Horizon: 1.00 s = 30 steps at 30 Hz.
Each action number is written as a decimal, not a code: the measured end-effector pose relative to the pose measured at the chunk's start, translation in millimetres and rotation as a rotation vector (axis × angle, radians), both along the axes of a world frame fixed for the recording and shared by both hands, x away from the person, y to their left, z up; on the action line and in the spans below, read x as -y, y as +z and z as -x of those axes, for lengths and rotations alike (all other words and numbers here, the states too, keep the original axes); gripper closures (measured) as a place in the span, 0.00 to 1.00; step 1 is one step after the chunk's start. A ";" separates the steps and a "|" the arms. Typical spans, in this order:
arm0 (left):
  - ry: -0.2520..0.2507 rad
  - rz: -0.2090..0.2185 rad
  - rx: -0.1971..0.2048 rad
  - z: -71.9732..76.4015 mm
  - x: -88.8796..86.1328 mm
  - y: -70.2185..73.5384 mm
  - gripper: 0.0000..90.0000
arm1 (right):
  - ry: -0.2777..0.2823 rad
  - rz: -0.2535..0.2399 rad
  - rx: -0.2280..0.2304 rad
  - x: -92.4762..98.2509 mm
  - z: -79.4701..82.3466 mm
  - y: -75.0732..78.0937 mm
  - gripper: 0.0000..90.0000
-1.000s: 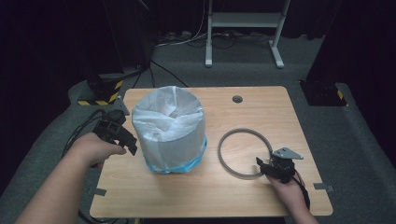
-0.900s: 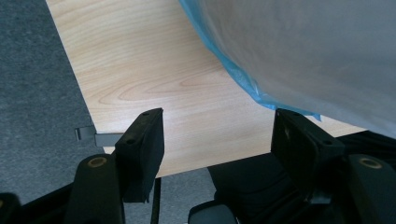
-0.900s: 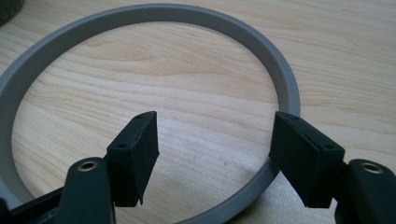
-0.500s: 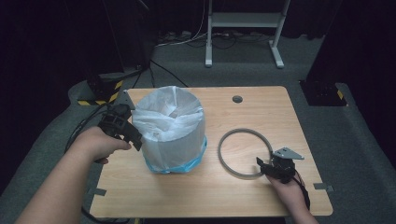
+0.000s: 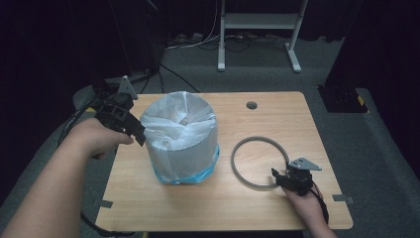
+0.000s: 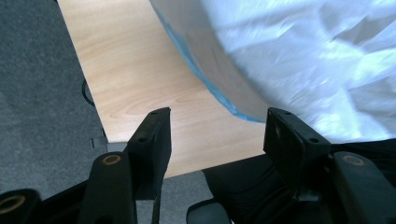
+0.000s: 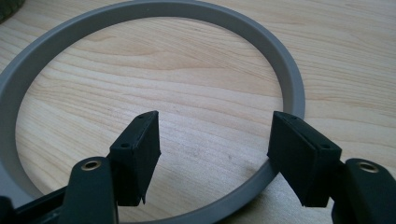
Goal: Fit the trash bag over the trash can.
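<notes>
Over on the left, the left gripper (image 5: 134,133) sits high beside the bin (image 5: 182,148), level with the folded-over white bag (image 5: 178,116) near the rim. Its jaws have just been closing a little, yet in the left gripper view they are apart with nothing between them — the bag (image 6: 299,60) lies just off the right-hand jaw, not pinched. The bin stands upright at the middle-left of the table (image 5: 277,114), blue lining showing at its base.

To the right, a grey ring (image 5: 260,162) lies flat on the wood, well apart from the bin. The right gripper (image 5: 281,178) rests at the ring's near edge, jaws apart over that edge (image 7: 219,205) without squeezing it.

Judging by this, the step in hand is smoothing the bag over the rim before the ring goes on. Best to take one layer of plastic, gently, without tipping the bin.

There is room to move — bare wood far and right — but the left edge of the table is close under the left hand.
</notes>
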<state>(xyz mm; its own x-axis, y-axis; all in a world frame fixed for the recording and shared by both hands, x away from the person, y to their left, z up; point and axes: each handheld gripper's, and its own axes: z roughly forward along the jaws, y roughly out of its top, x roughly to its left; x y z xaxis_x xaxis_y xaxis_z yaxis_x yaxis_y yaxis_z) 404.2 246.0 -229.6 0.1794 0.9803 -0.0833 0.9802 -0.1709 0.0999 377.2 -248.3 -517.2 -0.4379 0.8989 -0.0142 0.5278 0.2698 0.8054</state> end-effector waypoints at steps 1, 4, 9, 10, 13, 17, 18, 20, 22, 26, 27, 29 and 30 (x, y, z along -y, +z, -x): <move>-0.002 -0.003 0.004 -1.9 1.1 3.3 0.46 | -0.002 0.002 0.001 0.8 0.4 0.3 0.37; -0.001 0.005 0.012 -5.8 5.0 8.3 0.46 | -0.011 -0.003 -0.002 3.5 1.1 0.6 0.37; -0.011 0.005 0.017 -12.4 14.8 10.8 0.47 | -0.009 -0.004 0.002 4.3 1.3 0.5 0.37; -0.019 -0.004 0.017 -13.9 17.9 11.1 0.47 | -0.008 -0.005 0.000 3.9 1.4 0.6 0.37; -0.044 -0.018 0.009 -17.0 25.7 11.5 0.49 | -0.005 0.000 0.002 3.1 1.6 0.7 0.37; -0.065 -0.041 0.012 -21.7 36.3 13.2 0.61 | -0.005 -0.003 0.004 3.3 1.0 1.5 0.37; -0.068 -0.043 0.019 -22.7 40.0 13.3 0.64 | -0.005 -0.004 0.005 3.5 0.9 1.7 0.37; -0.071 -0.048 0.037 -25.7 45.2 14.2 0.71 | -0.005 -0.005 0.007 3.8 0.7 2.0 0.37; -0.091 -0.074 0.056 -28.9 52.2 14.4 0.82 | -0.004 -0.004 0.006 3.8 0.6 2.0 0.37; -0.106 -0.088 0.065 -35.9 61.5 11.4 0.94 | -0.003 -0.001 0.005 4.1 0.3 1.8 0.37; -0.107 -0.086 0.064 -37.8 63.6 10.1 0.94 | -0.004 -0.003 0.005 4.3 0.2 2.0 0.38; -0.109 -0.085 0.065 -41.2 68.5 8.1 0.94 | -0.003 -0.004 0.009 4.8 -0.1 2.1 0.38; -0.115 -0.090 0.066 -43.0 71.1 6.7 0.94 | -0.004 -0.005 0.009 4.9 -0.2 2.1 0.38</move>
